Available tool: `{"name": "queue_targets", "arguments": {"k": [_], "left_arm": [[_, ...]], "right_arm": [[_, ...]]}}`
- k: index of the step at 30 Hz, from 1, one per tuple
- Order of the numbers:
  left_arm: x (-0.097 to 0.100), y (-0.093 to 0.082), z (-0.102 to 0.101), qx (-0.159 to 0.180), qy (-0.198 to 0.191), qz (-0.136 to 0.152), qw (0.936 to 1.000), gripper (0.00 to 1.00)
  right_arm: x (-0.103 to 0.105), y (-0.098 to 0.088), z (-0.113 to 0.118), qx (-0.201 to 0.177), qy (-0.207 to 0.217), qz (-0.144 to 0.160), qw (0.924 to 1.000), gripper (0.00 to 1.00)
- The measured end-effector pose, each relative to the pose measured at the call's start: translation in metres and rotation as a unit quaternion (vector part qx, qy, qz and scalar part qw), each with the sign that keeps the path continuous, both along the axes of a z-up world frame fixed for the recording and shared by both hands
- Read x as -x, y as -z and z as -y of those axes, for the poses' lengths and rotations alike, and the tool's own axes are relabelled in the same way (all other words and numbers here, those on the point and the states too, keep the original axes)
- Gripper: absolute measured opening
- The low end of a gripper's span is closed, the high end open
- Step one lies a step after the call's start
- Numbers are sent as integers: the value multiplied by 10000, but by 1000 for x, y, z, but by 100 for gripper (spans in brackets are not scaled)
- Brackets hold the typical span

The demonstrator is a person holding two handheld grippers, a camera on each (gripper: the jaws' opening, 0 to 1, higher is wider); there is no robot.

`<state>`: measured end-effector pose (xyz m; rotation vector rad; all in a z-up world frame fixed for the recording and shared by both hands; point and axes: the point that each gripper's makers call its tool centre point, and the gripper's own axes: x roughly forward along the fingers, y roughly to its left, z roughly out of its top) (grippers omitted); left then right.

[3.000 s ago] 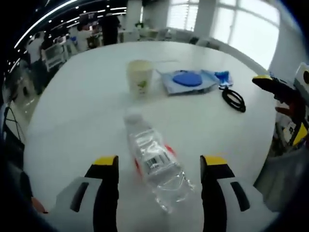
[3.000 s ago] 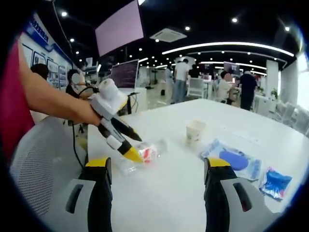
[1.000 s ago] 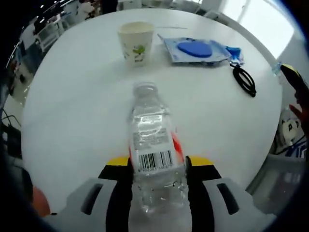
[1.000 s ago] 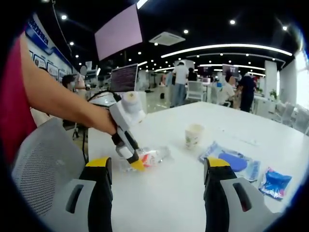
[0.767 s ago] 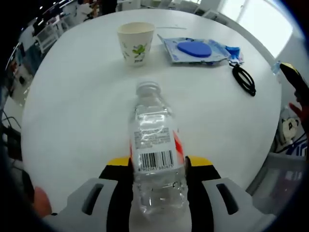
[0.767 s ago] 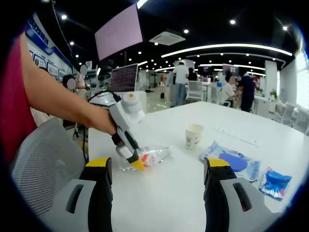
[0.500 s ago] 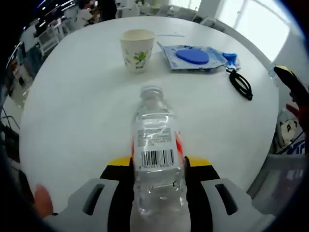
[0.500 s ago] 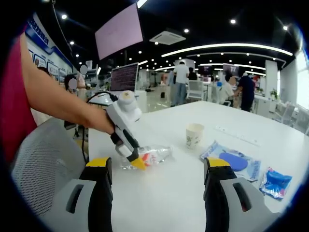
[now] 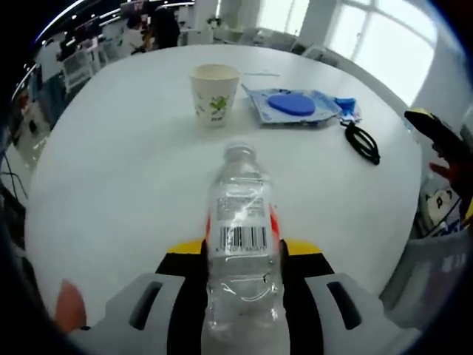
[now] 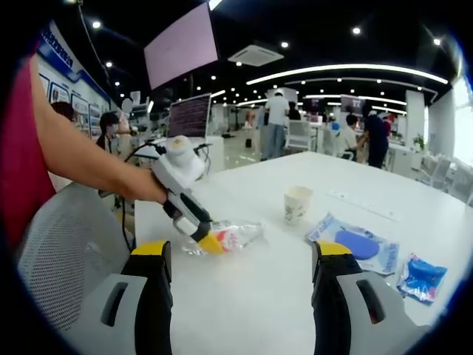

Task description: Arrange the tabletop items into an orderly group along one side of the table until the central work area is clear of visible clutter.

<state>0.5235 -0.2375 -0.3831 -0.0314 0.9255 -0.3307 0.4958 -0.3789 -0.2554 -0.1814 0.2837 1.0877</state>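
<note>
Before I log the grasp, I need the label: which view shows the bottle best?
The left gripper view: the bottle stands large between the closed jaws, barcode facing the camera. The right gripper view shows it small, sideways in the left gripper.

Bare table ahead, paper cup apparently blocking beyond

You're in an open-plan office, ceiling light strips, wall screen, desk monitor, mesh chair, big windows.

left gripper | jaws closed since 3 s ago | water bottle gripped, lifted
</note>
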Motion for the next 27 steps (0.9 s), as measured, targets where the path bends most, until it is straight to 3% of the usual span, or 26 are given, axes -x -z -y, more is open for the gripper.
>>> {"name": "queue_targets", "arguments": {"k": [17, 27], "left_arm": [[1, -5, 0, 609, -298, 79, 9977, 35], [-1, -22, 5, 912, -332, 275, 9949, 35]], "right_arm": [[-1, 3, 2, 50, 45, -28, 10000, 78], [-2, 4, 1, 81, 37, -31, 10000, 78]]}}
